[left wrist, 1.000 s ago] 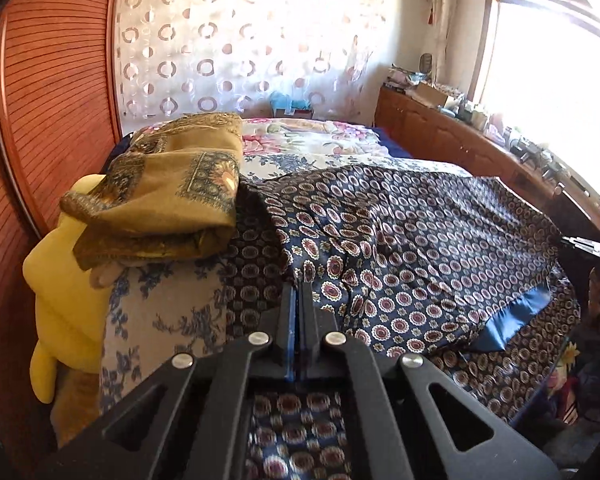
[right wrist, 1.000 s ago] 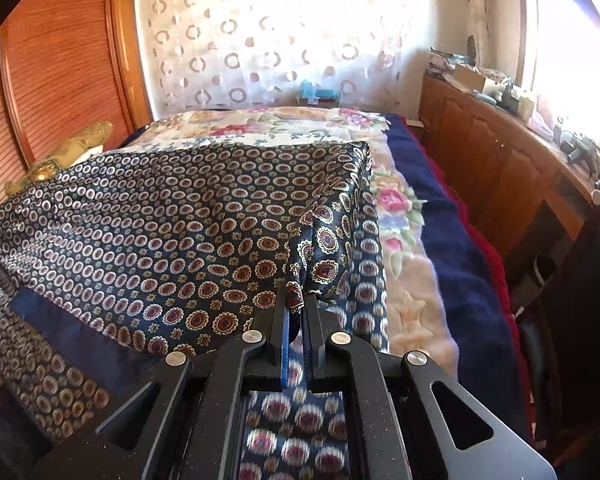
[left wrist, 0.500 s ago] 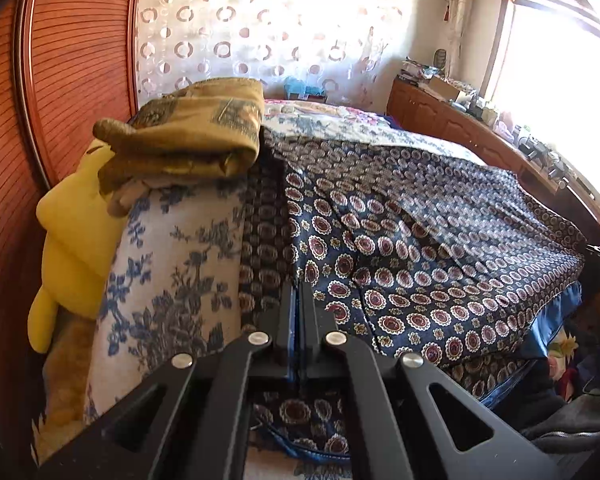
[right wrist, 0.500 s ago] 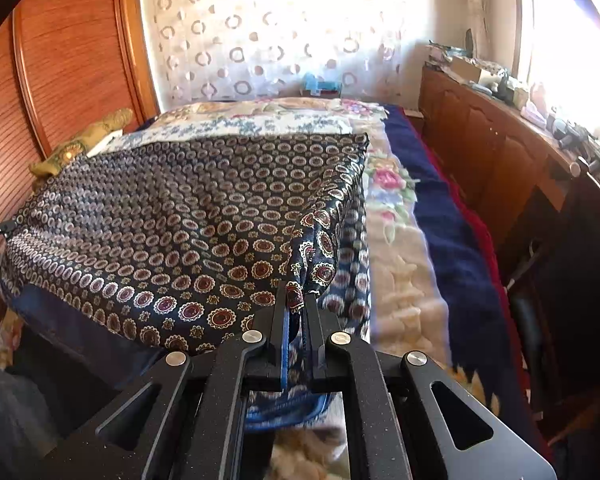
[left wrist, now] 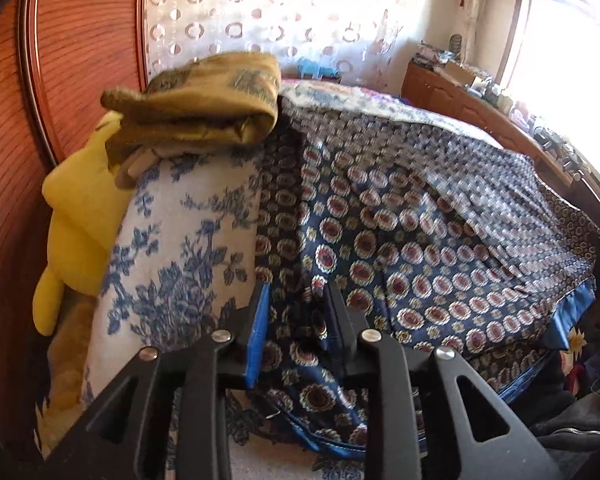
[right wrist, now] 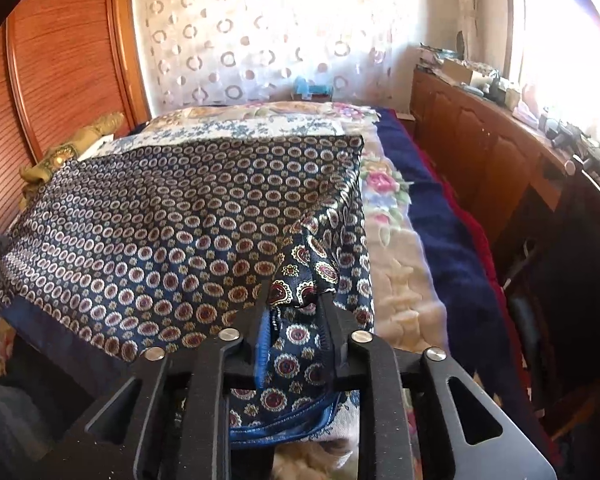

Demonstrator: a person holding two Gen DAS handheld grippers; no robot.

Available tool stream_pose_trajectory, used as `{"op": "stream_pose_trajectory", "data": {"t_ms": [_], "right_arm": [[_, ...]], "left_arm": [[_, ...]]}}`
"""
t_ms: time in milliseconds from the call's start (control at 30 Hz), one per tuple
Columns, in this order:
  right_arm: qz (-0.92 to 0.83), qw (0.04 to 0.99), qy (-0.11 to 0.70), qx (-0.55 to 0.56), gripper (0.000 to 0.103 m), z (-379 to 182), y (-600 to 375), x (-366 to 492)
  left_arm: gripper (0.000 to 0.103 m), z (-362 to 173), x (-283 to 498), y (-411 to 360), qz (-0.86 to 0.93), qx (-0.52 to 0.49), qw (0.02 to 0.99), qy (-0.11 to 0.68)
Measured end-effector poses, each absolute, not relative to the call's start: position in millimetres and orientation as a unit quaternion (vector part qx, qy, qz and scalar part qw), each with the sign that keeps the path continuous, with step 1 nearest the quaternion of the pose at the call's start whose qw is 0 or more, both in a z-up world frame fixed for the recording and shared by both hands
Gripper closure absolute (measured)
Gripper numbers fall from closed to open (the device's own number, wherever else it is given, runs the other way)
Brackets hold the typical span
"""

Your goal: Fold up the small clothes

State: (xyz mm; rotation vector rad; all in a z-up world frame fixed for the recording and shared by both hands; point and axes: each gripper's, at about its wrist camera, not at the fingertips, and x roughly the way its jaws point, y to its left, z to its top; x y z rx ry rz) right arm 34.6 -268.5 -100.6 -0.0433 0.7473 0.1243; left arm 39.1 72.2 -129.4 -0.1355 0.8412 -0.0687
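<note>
Both grippers' jaws lately parted; one patterned cloth (right wrist: 172, 240) apparently released

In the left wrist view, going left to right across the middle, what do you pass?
Wooden headboard → yellow plush toy → blue-and-white floral bedcover → navy patterned cloth → wooden cabinet under the bright window.

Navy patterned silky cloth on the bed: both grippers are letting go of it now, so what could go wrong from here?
1. The navy patterned silky cloth hangs over the bed's near edge; released, it may slide off.
2. A bunched corner sits between the right gripper jaws, which have just been opening; pulling back could drag the fold.
3. The left gripper likewise straddles fabric.
</note>
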Motion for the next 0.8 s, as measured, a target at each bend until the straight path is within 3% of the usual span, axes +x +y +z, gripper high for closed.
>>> {"op": "stream_pose_trajectory", "data": {"t_ms": [200,433,800], "right_arm": [[0.073,0.933,0.351,-0.038,0.075,-95.6,-250.8,35.7],[0.101,0.934,0.339,-0.045,0.058,-95.1,-223.9,41.0],[0.141,0.920,0.362,-0.054,0.057,-126.8,-178.7,54.2]], "left_arm": [[0.075,-131.0,38.4,68.3,-0.025,-0.049,0.915,0.401],[0.066,-133.8,43.4,65.8,-0.001,-0.034,0.924,0.381],[0.064,-134.6,48.7,67.7,0.006,-0.038,0.927,0.372]]}}
